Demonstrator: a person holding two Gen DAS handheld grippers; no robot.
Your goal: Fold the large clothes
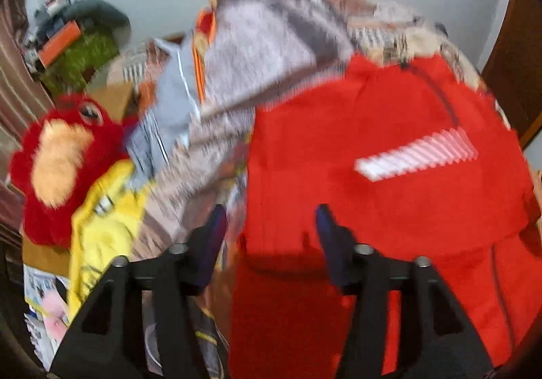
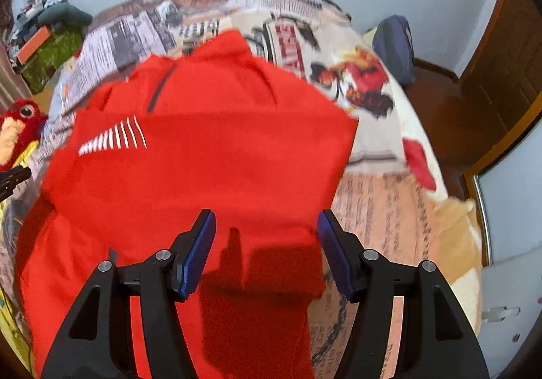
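A large red top [image 1: 372, 182] with a white striped logo [image 1: 416, 155] lies spread on the bed. In the right wrist view the red top [image 2: 203, 168] shows a short dark zip [image 2: 161, 91] at the collar, and an upper layer lies over a lower one. My left gripper [image 1: 271, 213] hangs open over the top's left edge, blue pads apart, nothing between them. My right gripper [image 2: 267, 214] is open above the top's right part, near its right edge, and holds nothing. The left view is blurred.
The bed's printed sheet [image 2: 379, 209] shows around the top. A grey folded cloth pile [image 1: 257, 50], a red plush toy [image 1: 57, 158] and a yellow cloth [image 1: 101, 226] lie to the left. A wooden door [image 2: 508, 57] stands at right, clutter [image 1: 78, 53] at far left.
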